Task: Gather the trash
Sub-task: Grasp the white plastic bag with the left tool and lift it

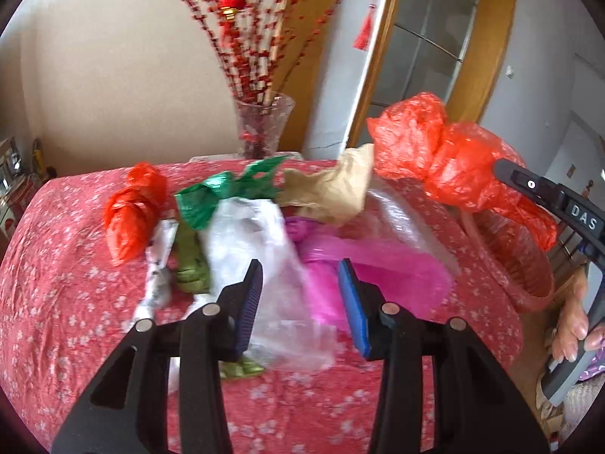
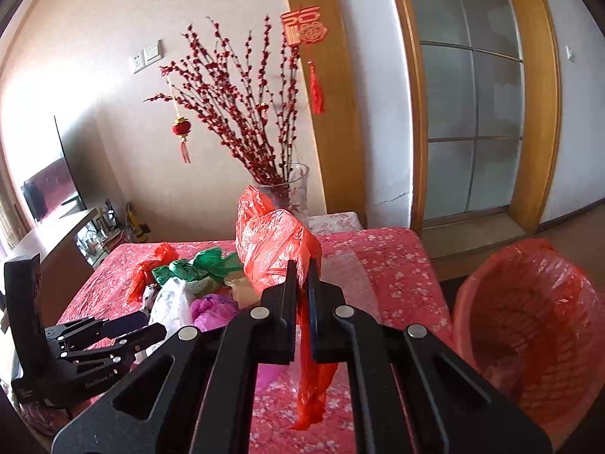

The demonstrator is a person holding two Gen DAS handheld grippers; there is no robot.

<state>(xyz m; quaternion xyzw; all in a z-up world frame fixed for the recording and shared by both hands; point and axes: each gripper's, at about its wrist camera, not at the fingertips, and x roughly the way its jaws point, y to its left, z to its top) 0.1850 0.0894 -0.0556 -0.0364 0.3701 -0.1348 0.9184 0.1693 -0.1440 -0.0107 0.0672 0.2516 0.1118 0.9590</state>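
A: Red flowered cloth over bench. Far left of pile: small red bag, knotted, lying flat. Next along?

B: Green bag, crumpled, just right of small red one. Below it, olive-green scrap and white printed scrap, touching.

A: Centre?

B: Clear plastic bag, big, spread toward camera. Left claw hovering over it, fingers apart, nothing gripped. Blurred, so contact with plastic can't tell.

A: Right of that?

B: Pink bag beside clear one, brown paper behind, clear container partly under paper.

A: Behind pile?

B: Glass vase with red berry branches, at far edge.

A: Right side?

B: Large red bag, lifted clear of bench, pinched in right claw. Fingers together on bag's neck, tail of plastic hanging down beneath. Seen from left wrist camera, bag well above pile's right end.

A: Further right?

B: Red-lined bin off bench's right edge, lower than bench top, mouth open. Held bag not over bin, near. Hand on right claw's handle at frame edge.
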